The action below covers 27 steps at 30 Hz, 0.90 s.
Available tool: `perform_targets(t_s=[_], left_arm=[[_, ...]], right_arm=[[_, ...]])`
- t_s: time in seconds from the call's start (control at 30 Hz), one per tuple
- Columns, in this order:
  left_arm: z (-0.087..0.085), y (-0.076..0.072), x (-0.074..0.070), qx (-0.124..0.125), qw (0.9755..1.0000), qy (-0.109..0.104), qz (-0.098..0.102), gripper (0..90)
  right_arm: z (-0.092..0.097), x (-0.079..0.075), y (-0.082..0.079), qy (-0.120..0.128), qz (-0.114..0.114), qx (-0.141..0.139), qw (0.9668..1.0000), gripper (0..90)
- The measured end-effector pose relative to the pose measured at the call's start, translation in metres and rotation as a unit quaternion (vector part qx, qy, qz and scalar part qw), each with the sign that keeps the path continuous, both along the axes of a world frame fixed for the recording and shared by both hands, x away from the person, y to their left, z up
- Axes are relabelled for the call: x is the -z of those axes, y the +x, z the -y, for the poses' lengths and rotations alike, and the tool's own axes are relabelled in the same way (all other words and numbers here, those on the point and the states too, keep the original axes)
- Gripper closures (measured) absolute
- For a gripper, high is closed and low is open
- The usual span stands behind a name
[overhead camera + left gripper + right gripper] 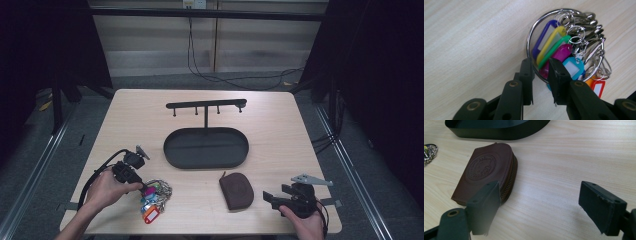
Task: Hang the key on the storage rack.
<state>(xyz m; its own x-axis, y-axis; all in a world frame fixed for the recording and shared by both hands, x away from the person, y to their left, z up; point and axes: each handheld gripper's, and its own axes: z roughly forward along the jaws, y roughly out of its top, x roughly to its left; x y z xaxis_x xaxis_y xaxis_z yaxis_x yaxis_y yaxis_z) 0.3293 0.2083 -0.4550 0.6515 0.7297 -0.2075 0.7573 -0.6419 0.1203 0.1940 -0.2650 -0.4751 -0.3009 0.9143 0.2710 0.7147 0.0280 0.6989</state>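
Two grippers are at the near edge of the table [125, 110], one toward each near corner. Over on the near-left side, the left gripper [541, 67] is down on the key ring [566, 42], a big metal loop crammed with coloured tags and clips, lying flat on the wood. Its jaws stand narrowly apart, straddling the ring's wire at the near side of the loop, with a purple tag between them; the pads look close to the wire, but whether they actually press on it I cannot tell. In the high view that left gripper [142, 187] sits just beside the bunch, hand wrapped round its body. Toward the near-right corner, the right gripper [539, 202] has its jaws spread wide with bare table between them. A brown zipped pouch [485, 171] lies flat just beyond its left jaw. Mid-table stands the black oval tray [206, 148], its hook rack [206, 105] rising at its far rim.
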Motion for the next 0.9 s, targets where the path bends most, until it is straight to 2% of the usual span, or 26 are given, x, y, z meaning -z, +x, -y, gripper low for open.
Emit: perform_targets(t_s=[0.23,0.37,0.43,0.47,0.53,0.7,0.9], left_arm=[[0.003,0.001,0.001,-0.005,0.9999,0.01,-0.004,72.0],[0.013,0.001,0.003,0.004,0.9993,0.037,-0.006,71.3],[0.021,0.0,0.008,0.012,0.9984,0.053,-0.016,71.4],[0.024,0.0,0.008,0.018,0.9985,0.051,-0.01,71.5],[0.025,0.0,0.008,0.018,0.9984,0.052,-0.011,72.8],[0.026,0.002,0.008,0.021,0.9977,0.058,-0.029,75.1],[0.029,0.004,0.008,0.018,0.9968,0.069,-0.038,75.9]], right_arm=[[0.001,0.0,0.0,0.001,-0.001,0.001,1.0,17.2],[0.0,0.0,0.001,0.001,-0.002,0.0,1.0,17.1],[0.0,0.0,0.001,0.001,-0.001,0.0,1.0,17.1],[0.001,0.0,0.0,0.001,-0.002,0.0,1.0,17.1],[0.001,0.0,0.0,0.001,-0.001,0.001,1.0,17.1],[0.0,0.001,0.001,0.0,-0.006,0.001,1.0,17.1],[0.0,0.001,0.001,0.0,-0.006,0.0,1.0,17.1]])
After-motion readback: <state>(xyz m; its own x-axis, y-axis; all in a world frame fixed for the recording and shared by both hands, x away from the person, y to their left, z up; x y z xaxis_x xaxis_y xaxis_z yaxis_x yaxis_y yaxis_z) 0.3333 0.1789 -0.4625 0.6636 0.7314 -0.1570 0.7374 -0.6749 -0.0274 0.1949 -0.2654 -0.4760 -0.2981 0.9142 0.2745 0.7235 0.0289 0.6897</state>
